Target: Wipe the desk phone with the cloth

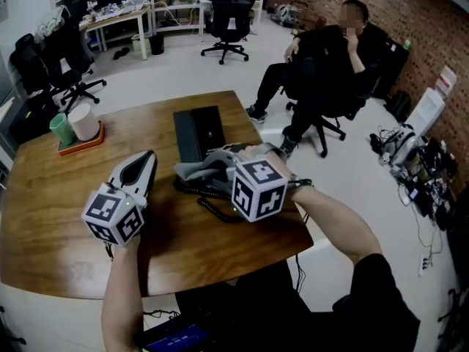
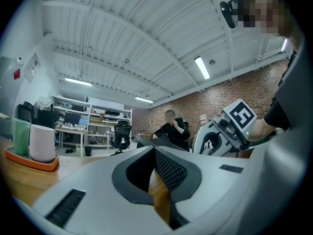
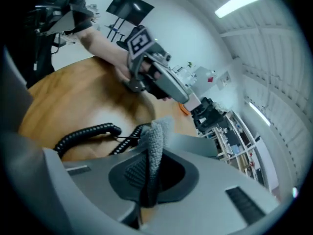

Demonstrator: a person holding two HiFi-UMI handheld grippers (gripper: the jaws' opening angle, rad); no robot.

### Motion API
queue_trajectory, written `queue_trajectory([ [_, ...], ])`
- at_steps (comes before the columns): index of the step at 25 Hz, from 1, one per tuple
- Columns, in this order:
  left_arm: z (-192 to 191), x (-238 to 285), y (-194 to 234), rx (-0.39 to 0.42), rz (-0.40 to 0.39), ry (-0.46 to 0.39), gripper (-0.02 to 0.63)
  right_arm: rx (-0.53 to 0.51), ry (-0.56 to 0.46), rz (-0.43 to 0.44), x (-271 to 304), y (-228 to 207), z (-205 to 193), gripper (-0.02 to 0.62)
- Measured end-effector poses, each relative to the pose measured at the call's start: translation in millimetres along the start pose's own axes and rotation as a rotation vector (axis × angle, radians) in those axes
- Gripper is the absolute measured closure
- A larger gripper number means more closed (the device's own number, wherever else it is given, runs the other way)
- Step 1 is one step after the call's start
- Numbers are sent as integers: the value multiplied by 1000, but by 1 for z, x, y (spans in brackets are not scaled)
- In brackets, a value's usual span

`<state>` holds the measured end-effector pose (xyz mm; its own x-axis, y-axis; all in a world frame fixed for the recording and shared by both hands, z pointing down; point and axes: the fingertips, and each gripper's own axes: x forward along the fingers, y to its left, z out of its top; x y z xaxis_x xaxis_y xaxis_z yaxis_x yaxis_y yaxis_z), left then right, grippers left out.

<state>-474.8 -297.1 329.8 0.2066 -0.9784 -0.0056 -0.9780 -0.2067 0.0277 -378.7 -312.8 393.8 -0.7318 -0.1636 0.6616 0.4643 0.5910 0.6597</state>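
**Figure. Wiping under way, head view with both gripper views.** The desk phone (image 1: 199, 132), a black slab, lies near the middle of the wooden table (image 1: 58, 218). Its coiled cord (image 1: 214, 210) trails toward the near edge. The grey cloth (image 1: 199, 169) is bunched over the phone's near end, above the cord. Whether it presses on the handset there cannot be made out.

The right gripper (image 3: 147, 175) is clenched on a fold of the cloth, which stands upright between its jaws. The left gripper (image 1: 143, 169) rests just left of the phone. Its jaws are slightly parted with only table wood showing between them, so it grasps nothing.

Far left on the table stands an orange tray (image 1: 79, 144) bearing two cups. A seated person (image 1: 322, 57) is well apart, beyond the far right corner.

Judged progress: the cloth is in hand and at the phone. The far part of the phone's top is uncovered and probably remains to be wiped. No view shows what has already been cleaned.
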Motion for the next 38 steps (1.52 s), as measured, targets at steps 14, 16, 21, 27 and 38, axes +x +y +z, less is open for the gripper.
queue_trajectory([
  [14,-5,-1,4,-8,-1,-1,614,374,29,-358,13,-164,-62,569],
  [16,-5,-1,4,-10,-2,-3,614,401,59,-355,25,-168,-73,569],
  [21,-3,-1,0,-4,-9,-1,614,310,72,-277,22,-141,-63,571],
  [27,-2,-1,1,-3,-9,0,614,97,53,-125,10,-62,-31,571],
  [38,-2,0,-3,-4,-17,7,614,-56,47,49,-22,6,-19,569],
])
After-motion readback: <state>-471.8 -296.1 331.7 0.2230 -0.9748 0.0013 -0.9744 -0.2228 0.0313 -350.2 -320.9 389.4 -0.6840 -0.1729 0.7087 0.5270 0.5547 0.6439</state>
